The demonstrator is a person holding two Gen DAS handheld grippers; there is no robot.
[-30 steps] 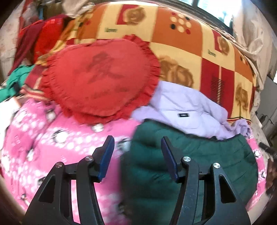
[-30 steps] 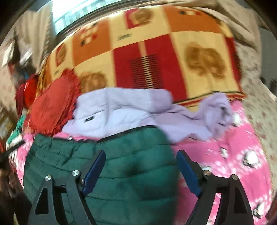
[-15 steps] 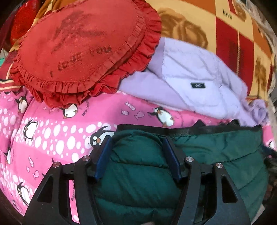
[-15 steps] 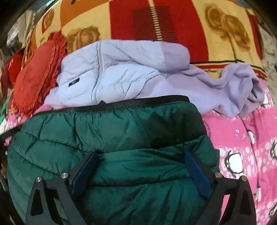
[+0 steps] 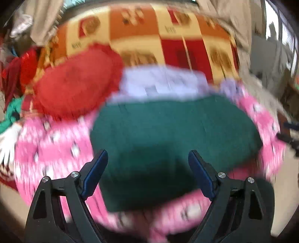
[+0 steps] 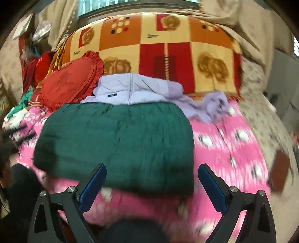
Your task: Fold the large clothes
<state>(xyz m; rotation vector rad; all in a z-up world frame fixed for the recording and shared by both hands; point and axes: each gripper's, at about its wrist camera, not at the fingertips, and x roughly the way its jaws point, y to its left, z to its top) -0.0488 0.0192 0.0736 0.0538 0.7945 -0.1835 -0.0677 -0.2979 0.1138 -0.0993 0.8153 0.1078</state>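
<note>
Left claw (image 5: 147, 166) opening, right claw (image 6: 152, 179) spread wide; nothing gripped. Green jacket (image 6: 115, 138) lies folded on bed (image 6: 233, 149); puffy filling could spring the fold open.

A red heart-shaped cushion (image 6: 70, 81) with a frilled edge leaned at the left of the bed, its lower edge resting on a pink sheet (image 6: 229, 142) printed with white spots and small black-and-white figures. Behind it a blanket (image 6: 168, 37) in orange, cream and red squares with brown roses rose in a broad hump. A shiny red bundle (image 6: 36, 69) sat at the far left, with green and white cloth (image 6: 17, 108) below it. A window (image 6: 119, 3) showed bright above the blanket. Beige bedding (image 6: 257, 30) lay heaped at the upper right. The left wrist view was badly blurred.
</note>
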